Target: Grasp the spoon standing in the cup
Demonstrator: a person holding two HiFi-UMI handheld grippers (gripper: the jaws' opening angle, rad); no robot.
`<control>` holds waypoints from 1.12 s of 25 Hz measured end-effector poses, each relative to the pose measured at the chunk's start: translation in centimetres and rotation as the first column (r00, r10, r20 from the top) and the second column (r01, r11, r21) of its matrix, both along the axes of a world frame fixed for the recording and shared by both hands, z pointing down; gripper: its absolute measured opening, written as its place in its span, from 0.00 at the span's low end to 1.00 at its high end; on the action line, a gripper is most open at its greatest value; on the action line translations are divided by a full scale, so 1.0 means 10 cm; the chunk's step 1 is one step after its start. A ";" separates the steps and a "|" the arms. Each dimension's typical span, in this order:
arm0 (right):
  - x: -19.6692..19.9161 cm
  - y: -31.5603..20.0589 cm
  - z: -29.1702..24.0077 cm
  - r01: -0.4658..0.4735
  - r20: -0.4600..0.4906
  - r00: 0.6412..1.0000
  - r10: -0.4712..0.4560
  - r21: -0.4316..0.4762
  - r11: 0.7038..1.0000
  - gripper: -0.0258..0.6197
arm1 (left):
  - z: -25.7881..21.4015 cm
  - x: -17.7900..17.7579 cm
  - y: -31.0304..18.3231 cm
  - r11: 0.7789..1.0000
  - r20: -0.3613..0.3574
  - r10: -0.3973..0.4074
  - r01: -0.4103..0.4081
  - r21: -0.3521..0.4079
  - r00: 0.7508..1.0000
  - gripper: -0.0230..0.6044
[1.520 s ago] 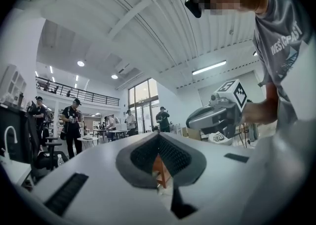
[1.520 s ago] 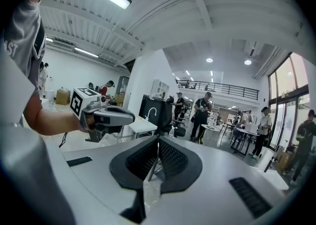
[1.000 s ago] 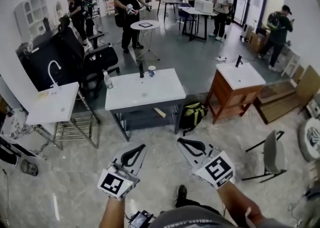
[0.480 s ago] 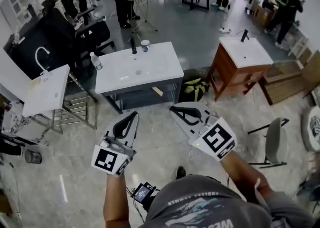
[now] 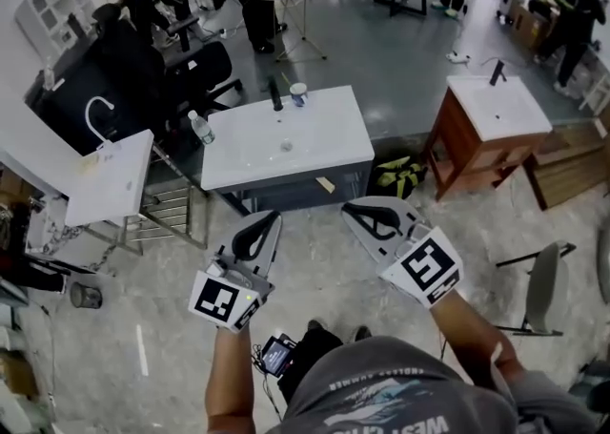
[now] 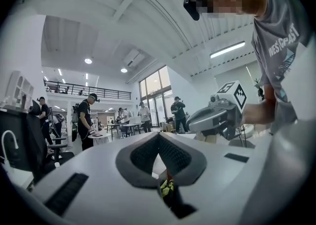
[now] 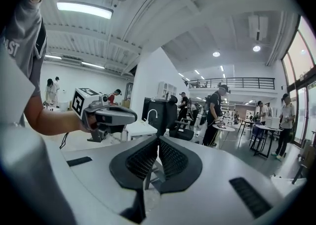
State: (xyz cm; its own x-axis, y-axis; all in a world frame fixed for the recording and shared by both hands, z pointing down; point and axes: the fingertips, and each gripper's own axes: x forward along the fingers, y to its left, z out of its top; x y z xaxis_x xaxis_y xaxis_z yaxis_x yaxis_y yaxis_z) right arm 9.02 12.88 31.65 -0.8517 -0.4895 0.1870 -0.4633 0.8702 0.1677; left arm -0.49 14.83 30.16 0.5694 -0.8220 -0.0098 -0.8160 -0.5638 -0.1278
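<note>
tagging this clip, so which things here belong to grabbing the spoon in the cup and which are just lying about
Job: cup on the white sink counter (its spoon is too small to make out); left gripper and right gripper, both shut and empty.
Lying about: water bottle, black faucet, yellow-green bag, wooden vanity, folding chair.

– The floor (image 5: 315,265), how does it look?
– Glossy, like polished stone. My left gripper (image 5: 271,218) and right gripper (image 5: 349,206) are matt grey plastic with ribbed black pads (image 7: 170,159); the cabinet (image 5: 475,160) is brown wood.
</note>
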 end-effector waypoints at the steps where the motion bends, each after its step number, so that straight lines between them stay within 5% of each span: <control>1: -0.03 -0.07 0.04 -0.005 0.000 1.000 0.005 -0.009 1.000 0.09 | 0.00 -0.03 -0.07 1.000 0.001 0.003 -0.003 -0.002 1.000 0.04; 17: -0.74 -1.47 0.09 -0.206 -0.007 0.978 0.206 -0.025 0.978 0.09 | 0.10 -0.75 -1.60 0.980 -0.019 0.200 -0.200 -0.007 0.980 0.04; 28: -0.99 -1.94 0.09 -0.281 -0.057 0.958 0.281 0.000 0.960 0.09 | 0.15 -1.03 -2.16 0.960 -0.073 0.278 -0.279 -0.002 0.958 0.04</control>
